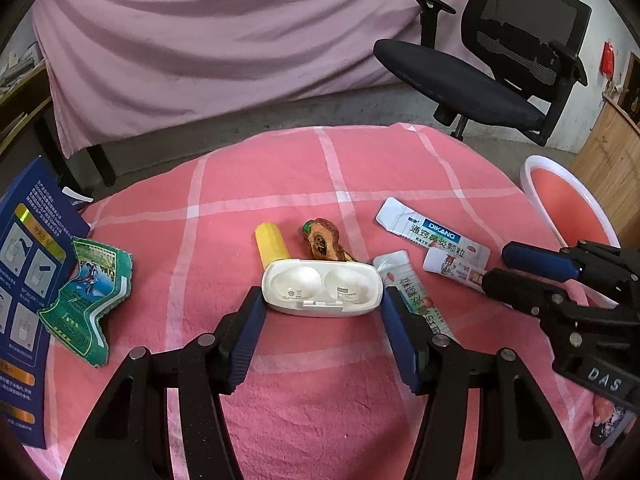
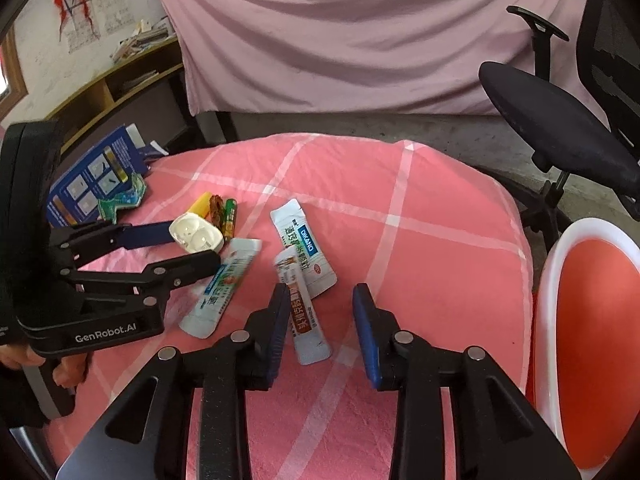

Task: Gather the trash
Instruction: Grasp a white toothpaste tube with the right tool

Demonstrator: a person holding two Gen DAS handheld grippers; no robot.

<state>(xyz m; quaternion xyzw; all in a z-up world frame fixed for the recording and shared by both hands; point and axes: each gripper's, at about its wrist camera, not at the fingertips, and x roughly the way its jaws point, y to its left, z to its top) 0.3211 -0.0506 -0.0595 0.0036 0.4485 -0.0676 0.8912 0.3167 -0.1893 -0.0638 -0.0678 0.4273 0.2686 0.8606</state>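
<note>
Trash lies on a pink checked cloth (image 1: 360,168). A white plastic blister case (image 1: 320,292) lies between the fingertips of my open left gripper (image 1: 322,304), seen also in the right wrist view (image 2: 196,236). Behind it are a yellow tube (image 1: 272,242), a brown scrap (image 1: 324,240) and a green battery (image 2: 230,216). Three white medicine sachets (image 1: 432,232) (image 2: 298,300) (image 2: 224,284) lie to the right. My right gripper (image 2: 322,296) is open, its left finger over one sachet. A green wrapper (image 1: 88,292) lies at left.
A blue box (image 1: 24,280) lies at the cloth's left edge. A white and orange bin (image 2: 592,320) stands at the right. A black office chair (image 1: 500,60) and a pink draped sheet (image 1: 220,40) are behind. A wooden shelf (image 2: 120,80) is at far left.
</note>
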